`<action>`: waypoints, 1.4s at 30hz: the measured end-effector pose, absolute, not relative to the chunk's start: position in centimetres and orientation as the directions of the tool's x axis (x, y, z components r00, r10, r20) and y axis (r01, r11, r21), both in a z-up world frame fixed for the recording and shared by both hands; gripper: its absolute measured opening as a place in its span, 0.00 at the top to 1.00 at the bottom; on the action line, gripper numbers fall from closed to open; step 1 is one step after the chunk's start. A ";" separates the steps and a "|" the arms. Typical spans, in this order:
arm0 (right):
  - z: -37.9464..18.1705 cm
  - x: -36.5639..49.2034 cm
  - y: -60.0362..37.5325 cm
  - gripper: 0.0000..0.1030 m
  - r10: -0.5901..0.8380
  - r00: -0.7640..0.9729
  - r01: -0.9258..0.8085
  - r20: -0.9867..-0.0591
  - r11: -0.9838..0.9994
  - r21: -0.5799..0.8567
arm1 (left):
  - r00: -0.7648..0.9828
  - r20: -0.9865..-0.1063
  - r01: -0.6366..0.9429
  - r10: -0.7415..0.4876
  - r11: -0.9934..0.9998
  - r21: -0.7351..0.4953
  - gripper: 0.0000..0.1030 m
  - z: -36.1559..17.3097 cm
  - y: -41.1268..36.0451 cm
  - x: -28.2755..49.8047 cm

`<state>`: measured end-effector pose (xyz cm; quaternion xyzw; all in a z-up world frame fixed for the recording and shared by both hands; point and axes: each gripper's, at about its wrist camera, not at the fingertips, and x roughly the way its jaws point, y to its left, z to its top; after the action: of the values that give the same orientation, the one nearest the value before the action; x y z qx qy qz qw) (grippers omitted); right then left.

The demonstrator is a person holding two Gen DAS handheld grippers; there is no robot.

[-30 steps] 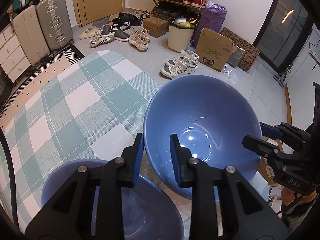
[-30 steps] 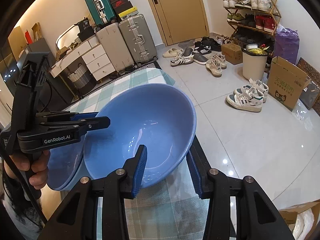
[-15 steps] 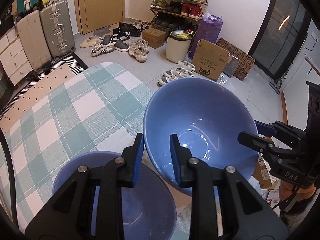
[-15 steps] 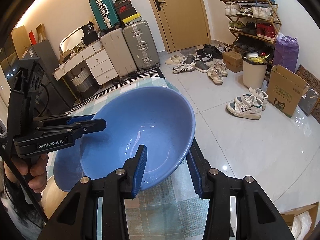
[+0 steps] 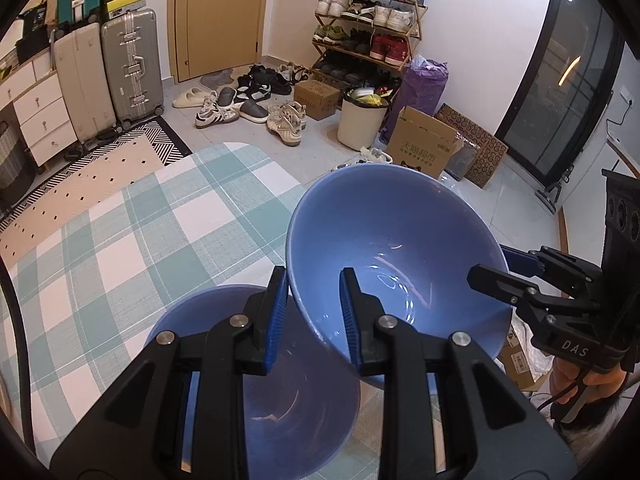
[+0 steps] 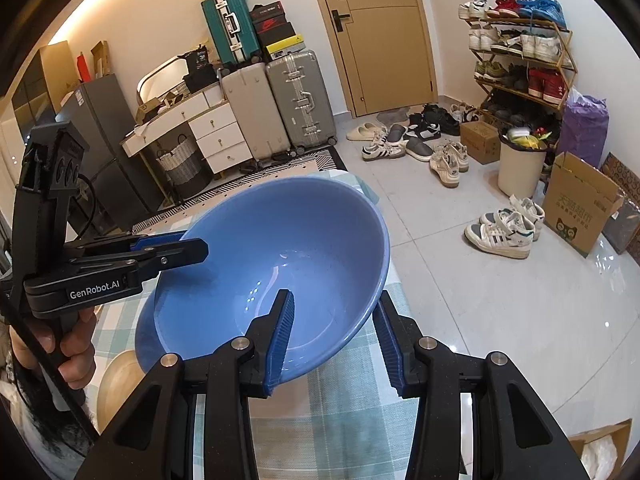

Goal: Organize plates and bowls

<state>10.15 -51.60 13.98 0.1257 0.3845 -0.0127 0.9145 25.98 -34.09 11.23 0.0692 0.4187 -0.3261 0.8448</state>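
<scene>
Grippers from both sides clamp one tilted blue bowl (image 5: 394, 248): the left gripper (image 5: 314, 312) pinches its near rim, one finger inside and one outside, and the right gripper (image 6: 334, 334) bites the opposite rim the same way. That bowl hangs raised and tipped above a second blue bowl (image 5: 272, 396), which sits on the counter's checked cloth (image 5: 120, 240) directly below the left gripper. Beside the lower bowl, in the right wrist view, lies a pale wooden dish (image 6: 118, 380). Beyond the counter edge, a cardboard box (image 5: 424, 148) stands on the floor.
</scene>
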 end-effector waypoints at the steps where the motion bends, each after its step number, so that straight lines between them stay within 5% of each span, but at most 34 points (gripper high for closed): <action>1: 14.2 10.1 -51.3 0.59 0.077 0.706 0.113 -0.704 0.969 0.219 | 0.442 -0.750 0.605 -0.493 0.780 -0.156 0.78 11.5 -33.7 25.7; 42: 16.6 14.1 -40.6 0.59 0.206 0.695 -0.103 -0.689 0.977 0.188 | 0.565 -0.706 0.428 -0.426 0.884 -0.191 0.78 15.5 -19.3 21.6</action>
<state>14.10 -40.59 16.59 0.0675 0.3813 0.0840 0.9181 21.63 -19.33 15.49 0.0010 0.3990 -0.2412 0.8846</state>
